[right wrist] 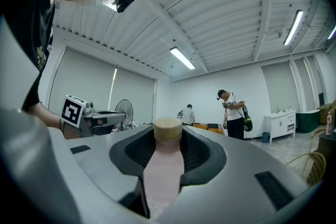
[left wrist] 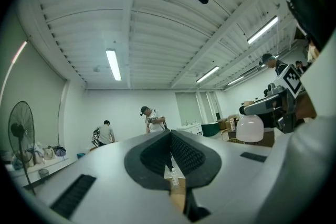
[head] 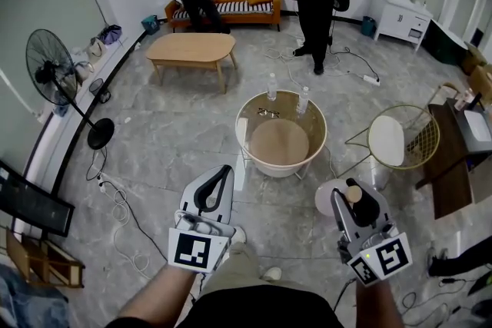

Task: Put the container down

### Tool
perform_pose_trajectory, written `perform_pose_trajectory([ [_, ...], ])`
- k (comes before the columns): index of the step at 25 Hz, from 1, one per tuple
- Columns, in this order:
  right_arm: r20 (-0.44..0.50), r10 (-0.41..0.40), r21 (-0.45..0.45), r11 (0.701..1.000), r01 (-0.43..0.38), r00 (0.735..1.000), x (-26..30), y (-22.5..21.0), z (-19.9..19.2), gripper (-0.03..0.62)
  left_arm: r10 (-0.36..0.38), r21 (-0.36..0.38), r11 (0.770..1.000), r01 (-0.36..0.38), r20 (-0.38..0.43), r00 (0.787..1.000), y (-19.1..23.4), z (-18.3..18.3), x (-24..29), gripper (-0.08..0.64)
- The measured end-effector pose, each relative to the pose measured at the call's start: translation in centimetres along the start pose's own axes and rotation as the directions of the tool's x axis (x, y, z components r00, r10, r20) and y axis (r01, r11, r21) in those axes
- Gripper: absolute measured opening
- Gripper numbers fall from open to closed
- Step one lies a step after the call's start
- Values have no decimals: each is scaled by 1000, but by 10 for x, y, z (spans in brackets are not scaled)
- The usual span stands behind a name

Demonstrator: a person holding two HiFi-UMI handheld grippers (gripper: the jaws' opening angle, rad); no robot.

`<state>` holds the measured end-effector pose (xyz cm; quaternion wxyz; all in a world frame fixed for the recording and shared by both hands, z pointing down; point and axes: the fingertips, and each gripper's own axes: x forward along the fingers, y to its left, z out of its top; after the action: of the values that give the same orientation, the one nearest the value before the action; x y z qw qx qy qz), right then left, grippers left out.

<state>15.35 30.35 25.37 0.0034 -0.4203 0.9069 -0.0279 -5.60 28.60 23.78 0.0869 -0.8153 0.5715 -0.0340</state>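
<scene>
The glass top of the round table [head: 311, 128] was free in its middle and near half. Two bottles [head: 271, 87] stood at its far rim, with a pair of glasses [head: 268, 113] lying near them. A wire chair [head: 400, 138] stood close on the table's right. A small white round stand [head: 326, 200] was partly covered by the right gripper [head: 352, 196] with its container [right wrist: 167, 165]. The floor [head: 169, 150] left of the table was open, apart from cables [head: 115, 196].

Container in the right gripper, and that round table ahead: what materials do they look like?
Container: pale pink, matte, likely frosted plastic or glass. Its cap: tan, matte, wood or cork by look. Round table: clear glass top, see-through to a tan, wood-look shelf.
</scene>
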Motion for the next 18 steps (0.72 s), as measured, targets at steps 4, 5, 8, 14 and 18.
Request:
perform_pose_trajectory([
  [4,5,-10,-8,1000,10,1000,12,-10,-1,147,-1,-5,1000,1,6,1000,7,-5,13,15],
  [5,8,-14,-9,1000,14,1000,15,-12,-1,147,-7,-5,1000,7,14,1000,9,-5,16,15],
  [8,13,-23,-11,1000,23,1000,26,-13,1,146,-17,-1,1000,17,23,1000,18,-6,25,15],
  [14,8,-38,-14,999,39,999,50,-17,2,146,-55,0,998,55,5,998,31,-16,44,15],
  [18,6,-47,-13,999,48,999,66,-22,4,146,-57,-2,998,57,-12,998,43,-22,57,15],
])
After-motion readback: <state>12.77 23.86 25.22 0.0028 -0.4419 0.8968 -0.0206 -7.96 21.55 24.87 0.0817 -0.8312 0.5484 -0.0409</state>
